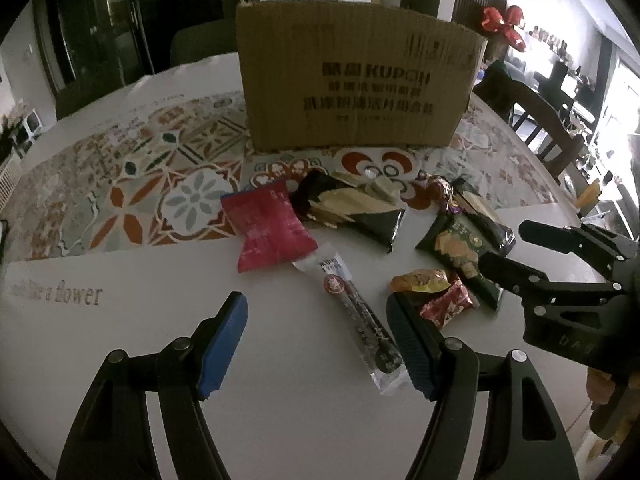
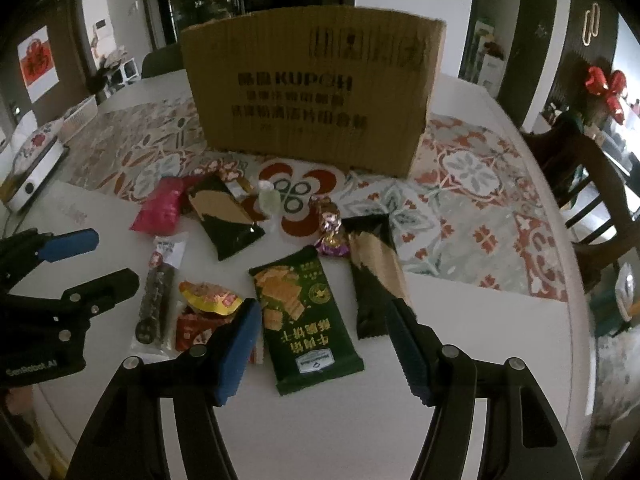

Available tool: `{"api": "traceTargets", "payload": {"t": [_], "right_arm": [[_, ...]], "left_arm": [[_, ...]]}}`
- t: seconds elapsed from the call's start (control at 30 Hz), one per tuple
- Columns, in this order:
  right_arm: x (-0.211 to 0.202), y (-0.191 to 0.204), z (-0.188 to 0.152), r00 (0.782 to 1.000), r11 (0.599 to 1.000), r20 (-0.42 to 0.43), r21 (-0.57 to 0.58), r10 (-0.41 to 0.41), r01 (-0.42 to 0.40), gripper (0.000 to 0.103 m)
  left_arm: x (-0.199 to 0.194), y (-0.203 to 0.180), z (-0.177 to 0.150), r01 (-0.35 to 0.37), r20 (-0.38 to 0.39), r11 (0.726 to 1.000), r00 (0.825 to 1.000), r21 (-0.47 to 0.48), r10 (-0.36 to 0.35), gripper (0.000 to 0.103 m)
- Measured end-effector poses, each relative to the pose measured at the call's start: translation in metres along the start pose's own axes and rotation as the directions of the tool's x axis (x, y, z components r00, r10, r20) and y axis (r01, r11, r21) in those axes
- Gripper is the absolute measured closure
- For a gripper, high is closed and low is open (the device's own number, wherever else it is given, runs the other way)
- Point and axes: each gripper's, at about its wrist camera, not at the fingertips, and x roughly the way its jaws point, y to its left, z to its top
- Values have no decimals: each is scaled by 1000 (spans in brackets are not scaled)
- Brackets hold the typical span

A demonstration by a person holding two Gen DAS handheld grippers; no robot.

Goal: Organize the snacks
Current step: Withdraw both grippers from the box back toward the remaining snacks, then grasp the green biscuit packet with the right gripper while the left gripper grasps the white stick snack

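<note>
looking over the table (image 2: 472, 320), i judge the sorting hardly begun: every snack i can see lies loose on the top in front of the cardboard box (image 2: 316, 92), and i cannot see inside the box from either view. the green biscuit pack (image 2: 308, 320) sits nearest the front edge, between the open jaws of my right gripper (image 2: 324, 348), which hold nothing. my left gripper (image 1: 316, 344) is also wide and empty, with the long sausage stick (image 1: 360, 320) lying partly between its fingers, not pinched. behind these, toward the box, lie a pink packet (image 1: 268, 232), a black-and-gold pack (image 1: 352, 212), small red and yellow sweets (image 1: 436, 296) and a purple foil candy (image 2: 330, 236). so all of it is left to do, i reckon. the table is round and white, with a patterned floral runner (image 1: 132, 184) across its middle under the box; dark wooden chairs (image 2: 592, 184) stand at the right edge, and the room behind is dim.
</note>
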Motion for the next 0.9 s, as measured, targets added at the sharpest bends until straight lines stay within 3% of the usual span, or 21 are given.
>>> {"api": "traceTargets", "payload": {"t": [0.63, 0.9], "right_arm": [[22, -2, -1, 996, 998, -58, 3, 67, -67, 37], [28, 4, 3, 995, 997, -68, -29, 72, -74, 37]], "left_arm": [[27, -7, 4, 37, -67, 999, 997, -28, -39, 37], [36, -6, 3, 59, -93, 997, 994, -57, -64, 51]]}}
